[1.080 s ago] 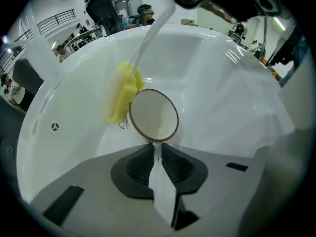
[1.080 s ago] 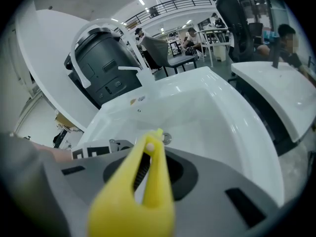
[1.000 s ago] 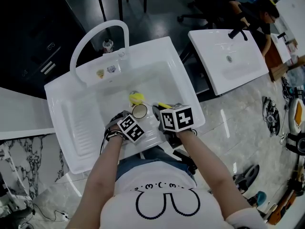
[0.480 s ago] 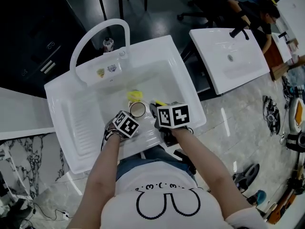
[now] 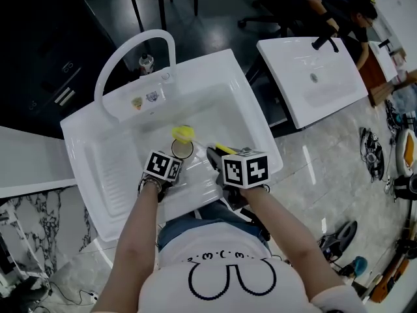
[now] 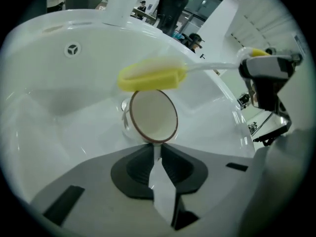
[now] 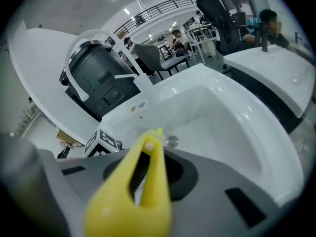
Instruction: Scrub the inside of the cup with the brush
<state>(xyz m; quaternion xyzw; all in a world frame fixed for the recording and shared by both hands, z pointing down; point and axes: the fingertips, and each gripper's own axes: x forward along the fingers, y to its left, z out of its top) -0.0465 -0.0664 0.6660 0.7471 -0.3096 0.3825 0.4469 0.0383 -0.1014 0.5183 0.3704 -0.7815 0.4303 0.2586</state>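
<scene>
A white cup (image 5: pixel 183 150) with a brown rim lies tilted over the basin of the white sink (image 5: pixel 215 60). My left gripper (image 5: pixel 174 158) is shut on it. In the left gripper view the cup (image 6: pixel 154 115) faces the camera with its wall pinched between the jaws of my left gripper (image 6: pixel 157 149). The brush's yellow head (image 6: pixel 150 77) hovers just above the cup's mouth, outside it. My right gripper (image 5: pixel 219 156) is shut on the brush's yellow handle (image 7: pixel 140 181), which fills the gap between the jaws of my right gripper (image 7: pixel 143 174).
A curved white faucet (image 5: pixel 133 47) arches over the sink's back edge. The drain (image 7: pixel 171 141) sits in the basin floor. A second loose white basin (image 5: pixel 313 77) lies at the right on the marble floor. A person (image 5: pixel 339 12) sits beyond it.
My left gripper has rolled with the cup, so its marker cube now sits squarer to the camera. The brush head stays just above the cup's mouth.
</scene>
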